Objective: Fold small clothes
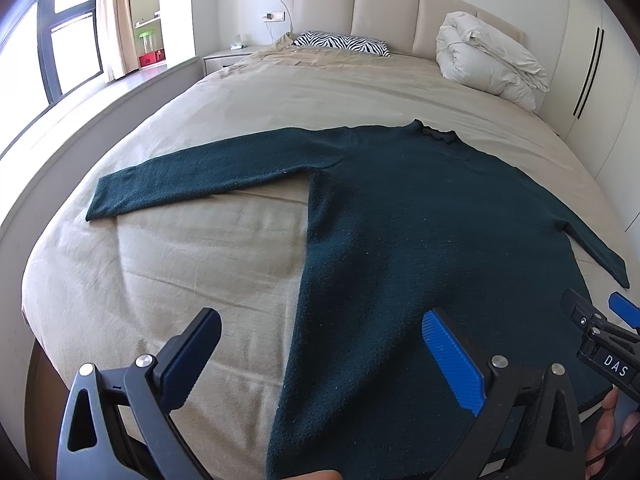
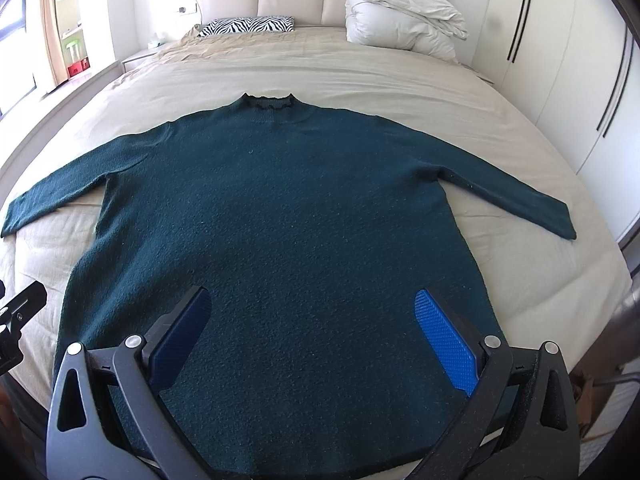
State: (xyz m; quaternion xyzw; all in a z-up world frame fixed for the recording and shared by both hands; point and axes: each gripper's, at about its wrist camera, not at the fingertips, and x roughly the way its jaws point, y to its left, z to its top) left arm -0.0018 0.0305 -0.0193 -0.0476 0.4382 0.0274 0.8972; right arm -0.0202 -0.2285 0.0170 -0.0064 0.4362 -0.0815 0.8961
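A dark green knitted sweater [image 2: 280, 208] lies flat on the bed, collar away from me and both sleeves spread out to the sides. My right gripper [image 2: 308, 320] is open above the middle of its lower part, nothing between the fingers. My left gripper [image 1: 320, 344] is open over the sweater [image 1: 400, 220] at its left hem edge, one finger above the sheet and one above the knit. The left sleeve [image 1: 192, 180] stretches out left. At the right edge of the left wrist view the right gripper [image 1: 600, 316] shows, with a hand below it.
The beige bed sheet [image 2: 360, 72] covers a wide bed. A zebra-print pillow [image 2: 248, 26] and a bundled white duvet [image 2: 400, 20] lie by the padded headboard. White wardrobe doors [image 2: 560, 60] stand on the right; a window and shelves on the left.
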